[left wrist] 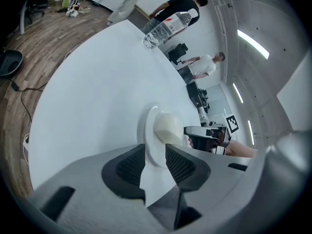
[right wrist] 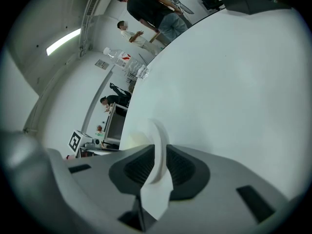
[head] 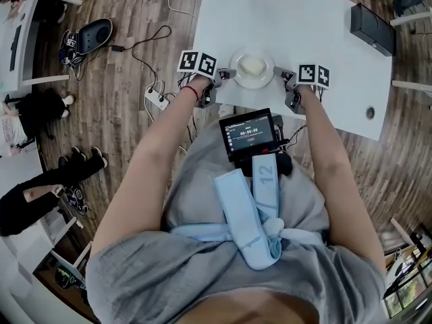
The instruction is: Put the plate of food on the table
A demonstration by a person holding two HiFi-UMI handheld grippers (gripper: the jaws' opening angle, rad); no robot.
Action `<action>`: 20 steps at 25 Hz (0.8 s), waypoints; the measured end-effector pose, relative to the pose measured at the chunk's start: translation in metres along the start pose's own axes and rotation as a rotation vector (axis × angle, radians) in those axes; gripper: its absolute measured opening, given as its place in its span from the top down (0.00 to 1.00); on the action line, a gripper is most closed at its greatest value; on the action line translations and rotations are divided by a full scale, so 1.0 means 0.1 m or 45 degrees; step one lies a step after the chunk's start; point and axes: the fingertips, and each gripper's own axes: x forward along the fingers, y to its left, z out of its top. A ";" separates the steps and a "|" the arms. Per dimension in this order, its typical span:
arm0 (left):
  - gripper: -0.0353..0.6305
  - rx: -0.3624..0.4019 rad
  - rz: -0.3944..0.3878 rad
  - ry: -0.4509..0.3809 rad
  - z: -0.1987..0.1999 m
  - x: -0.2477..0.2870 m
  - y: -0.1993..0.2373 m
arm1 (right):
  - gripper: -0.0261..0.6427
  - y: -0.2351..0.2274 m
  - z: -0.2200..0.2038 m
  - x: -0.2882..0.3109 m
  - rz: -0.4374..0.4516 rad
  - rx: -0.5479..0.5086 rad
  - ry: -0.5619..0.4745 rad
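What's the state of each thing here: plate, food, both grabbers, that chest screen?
plate: held by opposite rims, at the near edge of the table
food: sitting on plate
left gripper: jaws shut on plate rim
right gripper: jaws shut on plate rim
screen: lit

The plate [head: 260,83] was small, round and white, with a pale cream lump of food [head: 251,65] in its middle. It stayed level at the near edge of the white table [head: 304,25]. The left gripper [head: 225,74] and the right gripper [head: 280,75] pinched its rim on opposite sides.
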 end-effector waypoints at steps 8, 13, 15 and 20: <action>0.77 0.088 0.045 -0.045 0.04 -0.08 -0.03 | 0.89 0.15 -0.04 -0.07 -0.057 -0.239 -0.012; 0.77 0.200 0.068 -0.098 0.04 -0.16 -0.11 | 0.89 0.31 -0.15 -0.10 -0.037 -0.332 -0.024; 0.77 0.229 0.060 -0.131 0.03 -0.19 -0.16 | 0.89 0.39 -0.18 -0.14 -0.018 -0.379 -0.047; 0.77 0.308 0.038 -0.207 0.01 -0.29 -0.31 | 0.89 0.62 -0.21 -0.28 0.011 -0.543 -0.137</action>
